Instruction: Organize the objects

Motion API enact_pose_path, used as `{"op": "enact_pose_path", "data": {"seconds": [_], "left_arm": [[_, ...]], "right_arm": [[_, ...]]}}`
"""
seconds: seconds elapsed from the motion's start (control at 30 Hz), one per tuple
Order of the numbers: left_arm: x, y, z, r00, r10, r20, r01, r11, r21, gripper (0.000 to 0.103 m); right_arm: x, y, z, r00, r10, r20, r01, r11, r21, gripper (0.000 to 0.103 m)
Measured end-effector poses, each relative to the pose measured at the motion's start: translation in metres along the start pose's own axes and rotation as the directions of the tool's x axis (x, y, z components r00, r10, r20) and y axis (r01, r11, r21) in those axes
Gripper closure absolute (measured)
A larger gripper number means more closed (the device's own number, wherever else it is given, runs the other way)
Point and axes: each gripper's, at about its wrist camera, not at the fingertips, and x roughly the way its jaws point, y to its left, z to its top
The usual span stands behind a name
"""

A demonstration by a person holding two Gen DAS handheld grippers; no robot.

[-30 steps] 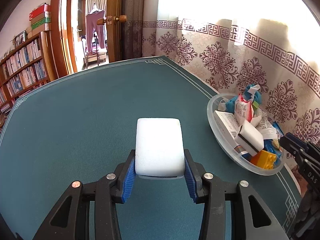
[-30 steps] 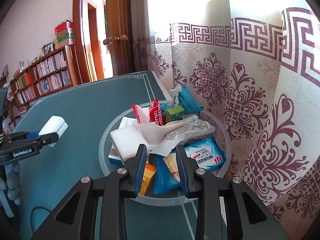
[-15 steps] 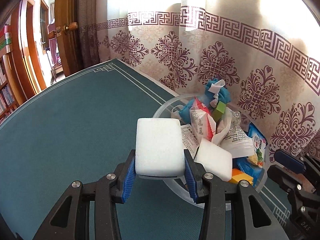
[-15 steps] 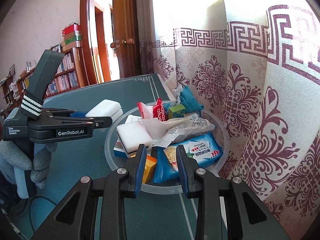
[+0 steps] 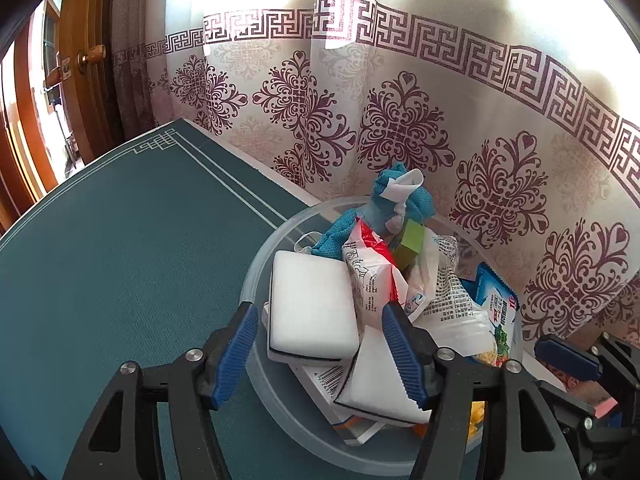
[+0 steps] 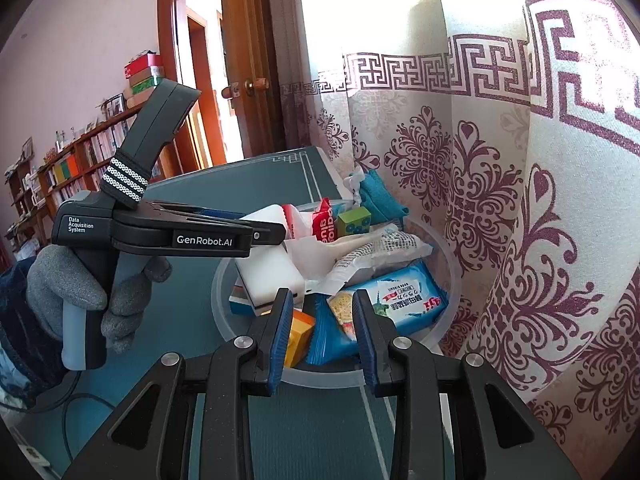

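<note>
Now, left gripper: its blue-padded jaws stand spread, gaps on both sides of the white sponge, which lies between them unpinched.
White sponge: on top of the heap in the clear bowl, at the rim side nearest the table, tilted against a snack packet; whether it sits flat or only leans cannot be made out from this angle.
Slip risk: the sponge perches high on loose items near the rim, so a jaw brushing it on the way out could tip it onto the green table.
Second sponge: just under the right-hand jaw, angled on a barcoded box; a careless pull-back could snag and drag it.
Right gripper: jaws apart and gripping nothing, poised at the bowl's near rim over a blue packet and an orange block.
Crowding: the two grippers sit close over one bowl, so they could knock each other.
Heap: a blue cloth and green cube pile up at the back, and any jolt may spill the load.
</note>
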Motion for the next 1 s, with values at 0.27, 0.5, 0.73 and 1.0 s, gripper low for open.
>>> {"op": "enact_pose_path", "data": {"seconds": [0.27,0.5,0.73,1.0], "left_arm": [[-0.008,0.004,-0.007,1.0,0.022,0.02,-0.022,0.999,-0.028,0.018],[-0.034,0.003,-0.015,0.989,0.123,0.082,-0.119,0.992,-0.044,0.009],[-0.065,-0.015,-0.029,0.957,0.24,0.165,-0.239,0.971,-0.024,0.002],[-0.092,-0.029,-0.04,0.943,0.272,0.191,-0.267,0.962,-0.055,0.001]], "right_arm": [[-0.001,0.001,0.0,1.0,0.005,-0.002,-0.005,1.0,0.003,0.071],[0.002,-0.001,-0.003,0.999,0.034,-0.036,-0.032,0.999,0.036,0.045],[-0.004,-0.007,-0.009,0.999,-0.001,-0.048,0.004,0.998,0.06,0.024],[-0.011,-0.002,-0.008,0.999,-0.03,-0.018,0.03,0.999,0.044,0.004]]}}
